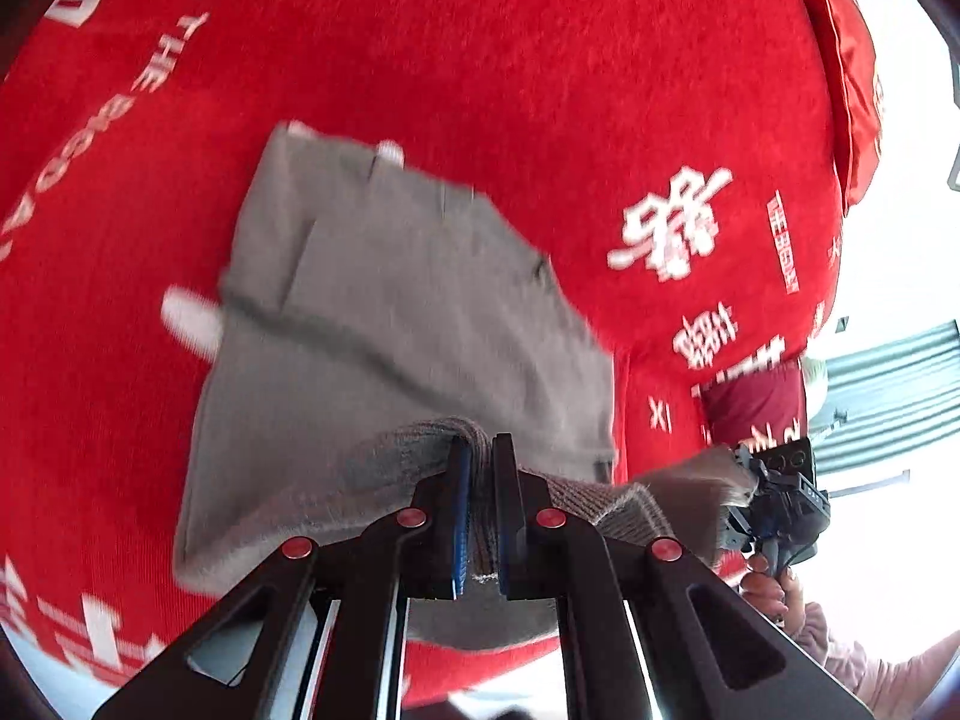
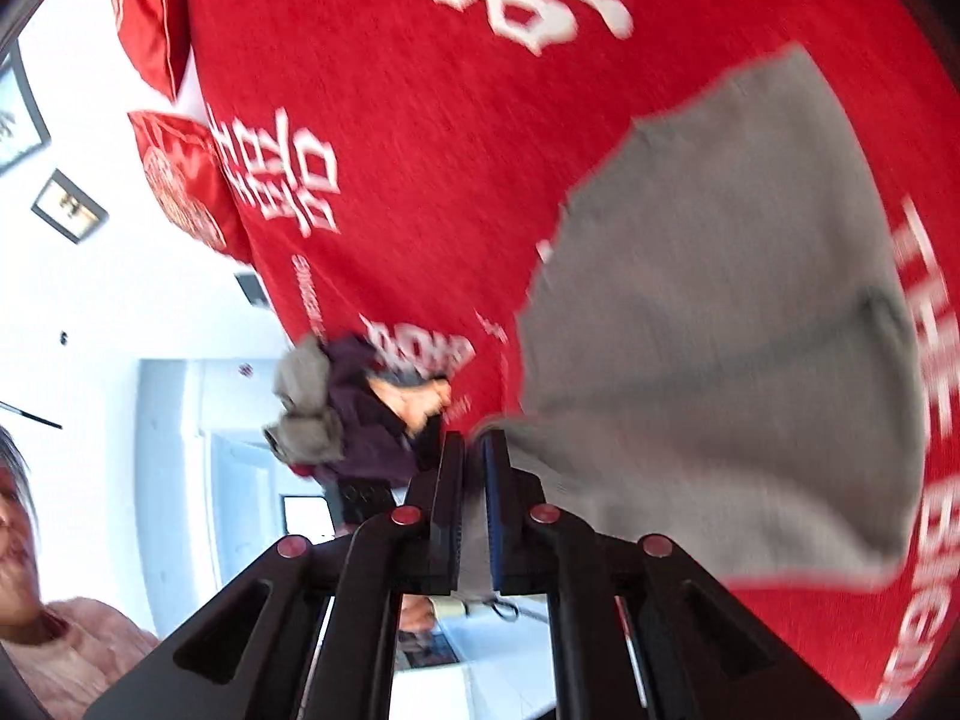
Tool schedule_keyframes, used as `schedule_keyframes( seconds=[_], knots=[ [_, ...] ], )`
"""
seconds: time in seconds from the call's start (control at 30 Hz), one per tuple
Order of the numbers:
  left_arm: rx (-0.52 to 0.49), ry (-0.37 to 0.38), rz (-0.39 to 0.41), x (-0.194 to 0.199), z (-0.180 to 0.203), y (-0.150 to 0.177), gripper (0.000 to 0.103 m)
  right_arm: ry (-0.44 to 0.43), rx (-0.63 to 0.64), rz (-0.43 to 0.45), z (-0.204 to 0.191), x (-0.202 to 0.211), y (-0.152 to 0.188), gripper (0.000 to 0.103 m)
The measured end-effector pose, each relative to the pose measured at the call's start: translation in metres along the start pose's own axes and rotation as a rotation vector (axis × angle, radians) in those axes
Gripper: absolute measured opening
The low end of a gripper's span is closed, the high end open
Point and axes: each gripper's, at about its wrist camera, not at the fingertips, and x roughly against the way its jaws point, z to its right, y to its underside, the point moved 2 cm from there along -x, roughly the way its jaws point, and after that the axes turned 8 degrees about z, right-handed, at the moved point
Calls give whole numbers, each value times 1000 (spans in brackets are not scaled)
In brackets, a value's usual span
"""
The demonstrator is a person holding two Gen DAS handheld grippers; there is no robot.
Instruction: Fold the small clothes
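A grey garment (image 1: pixel 390 300) with a ribbed waistband is lifted partly off a red bedspread (image 1: pixel 480 60) printed with white characters. My left gripper (image 1: pixel 478 450) is shut on the ribbed band, which bunches between the blue pads. To the right, my right gripper (image 1: pixel 747 474) grips another corner of the same band, held by a hand (image 1: pixel 774 588). In the right wrist view, my right gripper (image 2: pixel 474 444) is shut on the grey garment (image 2: pixel 720 330), which hangs away to the right over the bedspread (image 2: pixel 390 120). Both views are motion-blurred.
A heap of grey and dark purple clothes (image 2: pixel 318 414) lies at the bed's edge. Red pillows (image 2: pixel 180 180) sit at the bed's far end, one also seen as a red pillow (image 1: pixel 846 72). A person in a pink sleeve (image 2: pixel 60 630) stands beside the bed. Framed pictures (image 2: pixel 69 204) hang on the white wall.
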Motion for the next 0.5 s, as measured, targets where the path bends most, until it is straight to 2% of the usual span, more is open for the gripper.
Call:
schedule_keyframes(
  seconds=[0.07,0.17,0.23,0.33,0.37,0.4,0.43,0.5],
  knots=[
    [2,-8,20,-9,0,-15,7,5,9,-1,-3,-9,-25,6],
    [-1,-31,14,-26,-3,-28,7,95,11,-71,10,-24,-43,8],
    [-5,-55,-1,-37,-6,-31,7,230,14,-127,26,-33,-46,11],
    [7,-79,-13,-45,-15,-32,7,471,155,-217,38,-48,-46,29],
    [10,-87,-14,-47,-18,-33,7,522,214,-245,40,-54,-46,43],
    [11,-94,-15,-49,-19,-34,7,559,269,-266,41,-61,-46,50],
    [12,-105,-15,-51,-21,-35,7,586,320,-284,41,-70,-48,50],
    [-1,-145,-17,-52,-23,-37,7,587,368,-309,41,-85,-52,50]
  ],
)
